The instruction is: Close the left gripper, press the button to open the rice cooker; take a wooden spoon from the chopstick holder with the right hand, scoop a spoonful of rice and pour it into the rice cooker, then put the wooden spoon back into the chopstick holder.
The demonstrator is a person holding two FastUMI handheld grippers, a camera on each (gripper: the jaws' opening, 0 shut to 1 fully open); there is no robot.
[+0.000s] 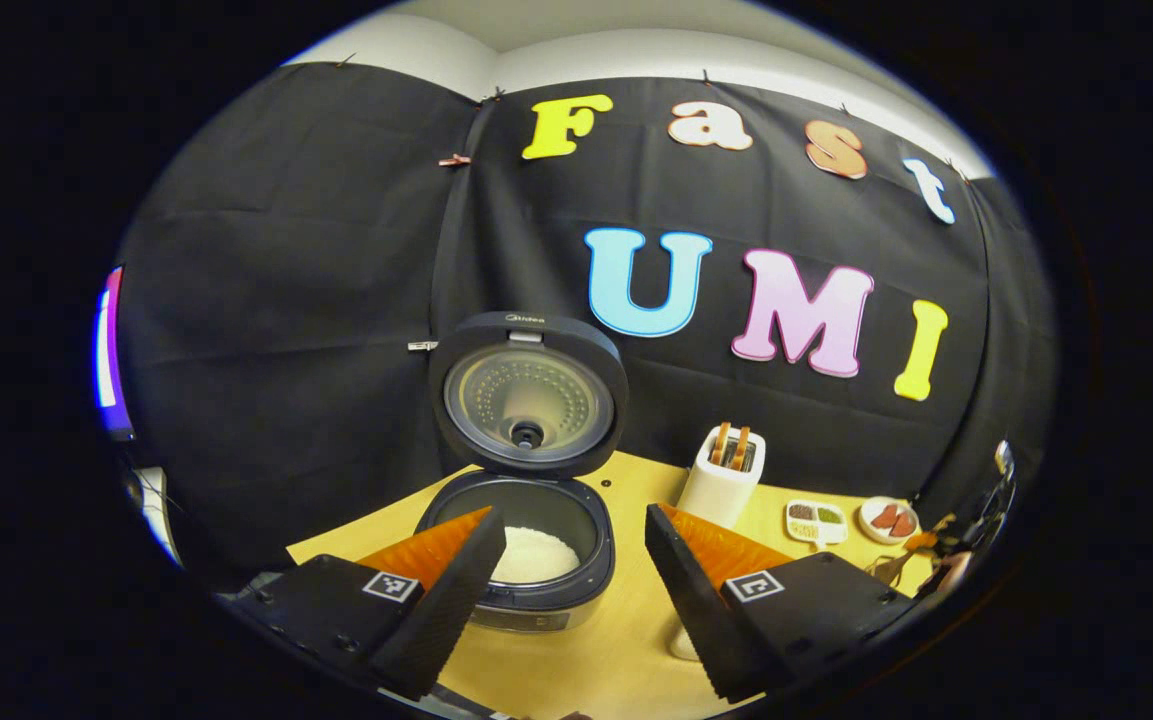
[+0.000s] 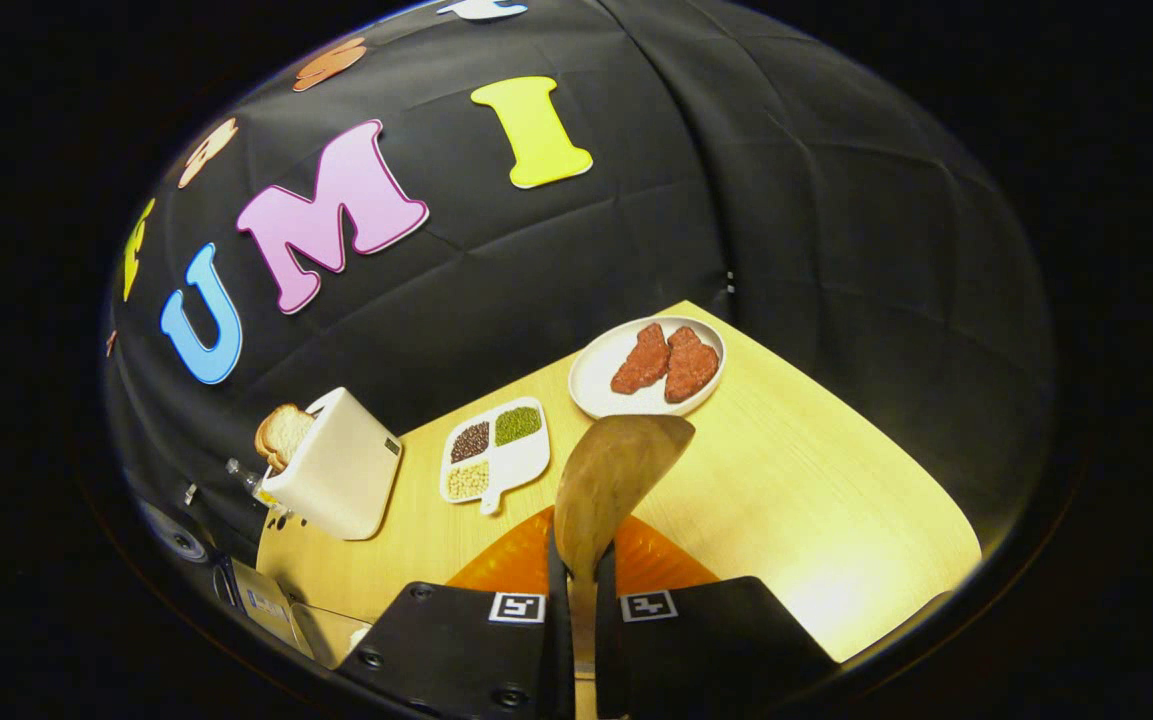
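Note:
The rice cooker (image 1: 536, 600) stands open in the left gripper view, its round lid (image 1: 528, 395) tipped up and back. White rice (image 1: 534, 553) lies in the inner pot. My left gripper (image 1: 573, 520) hovers just in front of the cooker, open, with nothing between its fingers. In the right gripper view my right gripper (image 2: 581, 570) is shut on the handle of a wooden spoon (image 2: 616, 480). The spoon's bowl points forward above the table (image 2: 816, 480), and I see no rice on the face that shows.
A white toaster (image 2: 336, 470) with bread stands left of a sectioned white dish of grains (image 2: 494, 450). A plate with two red meat pieces (image 2: 651, 367) sits at the far edge. The toaster (image 1: 724, 475) is right of the cooker.

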